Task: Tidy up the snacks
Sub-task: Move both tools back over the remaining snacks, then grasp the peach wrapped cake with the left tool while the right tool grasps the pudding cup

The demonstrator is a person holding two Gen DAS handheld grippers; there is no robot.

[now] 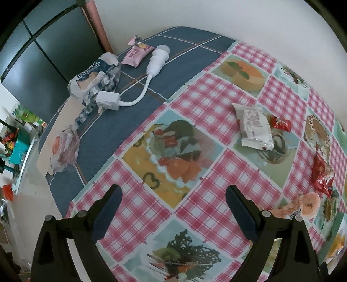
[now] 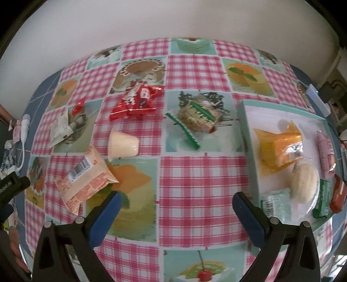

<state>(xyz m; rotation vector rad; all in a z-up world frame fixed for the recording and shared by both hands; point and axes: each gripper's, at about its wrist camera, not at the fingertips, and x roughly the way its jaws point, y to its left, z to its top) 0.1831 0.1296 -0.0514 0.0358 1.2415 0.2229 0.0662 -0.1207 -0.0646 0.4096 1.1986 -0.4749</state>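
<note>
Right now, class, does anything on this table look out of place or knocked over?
Yes. The pudding cup lies tipped on its side among the loose snacks, and a white charger with cable sits on the blue cloth beside snack packets, though it is no snack.

You're working in soft, even daylight here, bright enough, with hardly any hard shadow on the tablecloth (image 2: 195, 177). Your right wrist view is smeared with motion blur: the red packet (image 2: 134, 104) and the green-labelled snack (image 2: 201, 115) look streaky, print unreadable. The left view is a touch sharper (the white packet (image 1: 256, 128) still reads soft). Both fisheyes bow the table's edges hard and go black in the corners. The dark cabinet door (image 1: 39, 65) at the left shows a pale sheen, and the wall (image 2: 173, 19) behind washes out pale.
</note>
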